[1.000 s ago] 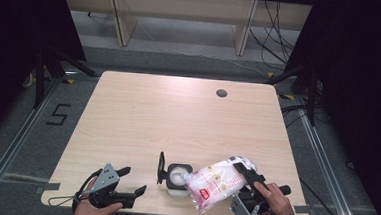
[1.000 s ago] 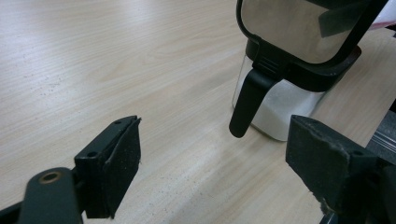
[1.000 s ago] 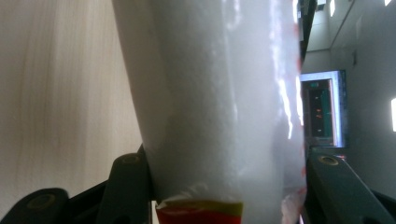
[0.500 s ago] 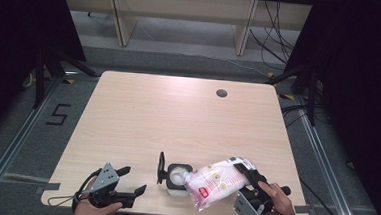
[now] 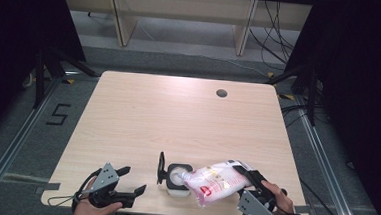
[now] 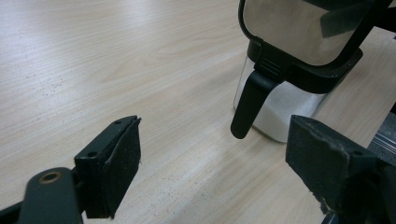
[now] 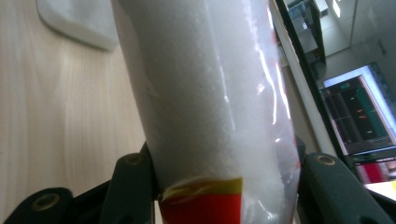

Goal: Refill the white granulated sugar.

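Clamped in my right gripper (image 5: 248, 177) is a plastic bag (image 5: 217, 181) of white grains with red and yellow print, and both jaws press into its sides; in the right gripper view the bag (image 7: 205, 102) rises straight up between them, the red and yellow band sitting just above the jaws. From the high view I hold the bag tilted, its far end pointing left and resting over the open mouth of a small clear container (image 5: 179, 179) with a black rim, which stands near my edge of the light wooden table (image 5: 178, 117). That container's black lid (image 5: 160, 168) stands flipped up on its left side. White grains already lie inside the container (image 6: 285, 105), as the left gripper view shows through its clear wall, with the black lid tab hanging down its side. My left gripper (image 5: 133, 181) sits to the left of the container, near it but not touching, and its jaws stand wide apart with nothing between them, only bare tabletop (image 6: 116, 65) ahead. My right hand (image 5: 278, 200) grips its tool at the near right corner of the table, and my left hand (image 5: 94, 207) rests at the near edge.
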### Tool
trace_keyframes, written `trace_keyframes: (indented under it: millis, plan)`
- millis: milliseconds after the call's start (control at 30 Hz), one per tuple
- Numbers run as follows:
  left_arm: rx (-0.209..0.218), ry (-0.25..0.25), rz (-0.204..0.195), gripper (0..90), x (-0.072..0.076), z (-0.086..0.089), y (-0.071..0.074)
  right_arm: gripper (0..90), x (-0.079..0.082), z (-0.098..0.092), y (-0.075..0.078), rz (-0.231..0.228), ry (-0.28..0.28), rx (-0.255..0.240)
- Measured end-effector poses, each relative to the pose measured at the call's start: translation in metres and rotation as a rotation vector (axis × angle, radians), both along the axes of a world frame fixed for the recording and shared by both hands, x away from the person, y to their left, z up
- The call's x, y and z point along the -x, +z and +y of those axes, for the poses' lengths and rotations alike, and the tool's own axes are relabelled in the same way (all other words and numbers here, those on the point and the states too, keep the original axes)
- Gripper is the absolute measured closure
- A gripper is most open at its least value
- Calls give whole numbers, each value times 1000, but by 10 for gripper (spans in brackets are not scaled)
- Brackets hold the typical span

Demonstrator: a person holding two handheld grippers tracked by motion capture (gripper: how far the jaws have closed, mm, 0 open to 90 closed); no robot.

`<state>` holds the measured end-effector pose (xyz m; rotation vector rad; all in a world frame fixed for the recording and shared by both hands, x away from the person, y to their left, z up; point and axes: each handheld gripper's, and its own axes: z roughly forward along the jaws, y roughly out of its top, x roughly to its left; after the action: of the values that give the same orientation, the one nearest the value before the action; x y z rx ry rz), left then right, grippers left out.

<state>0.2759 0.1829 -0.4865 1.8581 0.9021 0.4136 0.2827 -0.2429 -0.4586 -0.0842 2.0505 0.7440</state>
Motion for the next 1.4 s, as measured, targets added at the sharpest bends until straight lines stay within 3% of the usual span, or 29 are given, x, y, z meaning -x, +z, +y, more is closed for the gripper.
trace_keyframes:
  millis: [100,167,200,300,333,400,600,633,667,767,800,900,967,1000,1033,1100,1167,1233,1333,1367,1400]
  plan:
    - [-10,-3,-4,175,0,1,0,546,-2,-6,-2,66,-23,-95]
    - [11,8,0,175,0,-1,0,547,-5,-10,-1,91,-21,-141]
    - [-11,-4,-7,175,-1,1,0,548,-8,-11,-1,87,-8,-154]
    - [4,-2,2,175,-1,0,-1,550,-12,-14,-1,125,1,-195]
    - [7,0,3,175,-1,0,-1,551,-12,-15,-4,162,-7,-244]
    - [-3,-5,-5,175,-1,2,0,554,-14,-16,-7,194,6,-276]
    - [13,3,8,175,-1,1,0,560,-21,-20,-15,274,0,-361]
    - [35,8,8,175,-2,1,-1,561,-22,-21,-16,284,-3,-380]
    - [7,3,4,175,-3,3,-1,563,-25,-22,-17,300,-6,-406]
    - [18,0,12,175,-4,4,-2,566,-33,-23,-23,338,4,-494]
    - [43,13,23,175,-3,2,-3,567,-34,-24,-24,370,-2,-495]
    - [23,0,15,175,-3,3,-2,568,-43,-26,-32,382,-7,-508]
    - [29,7,26,175,-4,2,-4,569,-43,-27,-37,442,-43,-535]
    - [23,2,21,175,-4,3,-3,571,-46,-28,-40,438,-39,-533]
    - [29,10,25,176,-3,2,-4,571,-46,-29,-41,463,-54,-549]
    - [36,15,24,176,-3,3,-3,571,-49,-33,-42,463,-48,-582]
    - [26,11,23,176,-3,3,-3,571,-49,-36,-44,488,-70,-613]
    - [47,15,21,175,-3,2,-3,572,-50,-39,-45,498,-97,-643]
    - [34,11,20,176,-3,3,-3,572,-51,-41,-47,511,-95,-657]
    - [36,11,19,175,-3,3,-3,571,-50,-41,-47,513,-119,-681]
    - [30,12,19,176,-2,3,-2,571,-50,-43,-46,510,-111,-656]
